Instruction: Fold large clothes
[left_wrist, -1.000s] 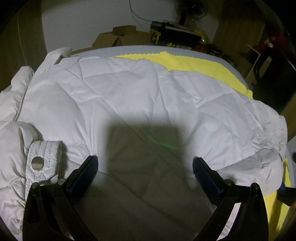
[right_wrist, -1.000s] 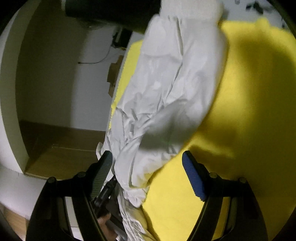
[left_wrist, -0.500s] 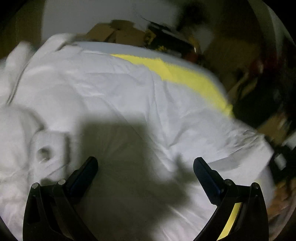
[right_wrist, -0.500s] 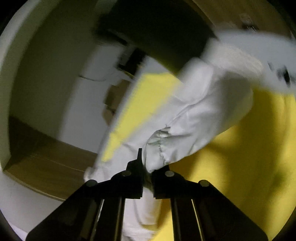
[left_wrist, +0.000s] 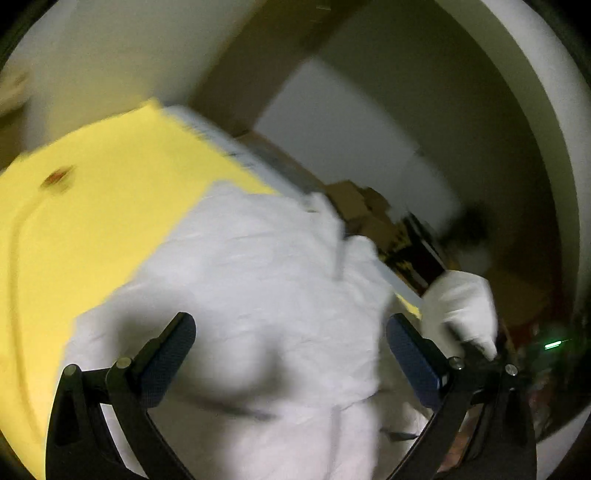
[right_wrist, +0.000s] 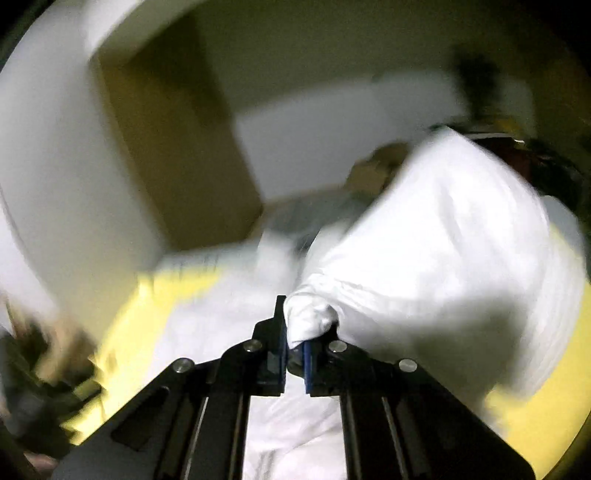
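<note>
A: White jacket (left_wrist: 266, 280) lies spread over the yellow cloth (left_wrist: 92, 206), which covers the table; it takes up the middle and near part of the left wrist view, blurred

B: And the left gripper (left_wrist: 291, 354)?

A: Its jaws stand wide apart above the jacket's fabric, holding nothing. A white cuffed part of the jacket shows to its right, by the table edge

B: The right gripper (right_wrist: 294, 354)?

A: Clamped together on a bunched white cuff (right_wrist: 310, 319) of the jacket. From there a puffy sleeve (right_wrist: 454, 243) rises up and to the right, lifted off the yellow cloth (right_wrist: 535, 413)

B: Anything behind?

A: Cardboard boxes (left_wrist: 362, 206) beyond the table edge, against a pale wall; both views are smeared
</note>
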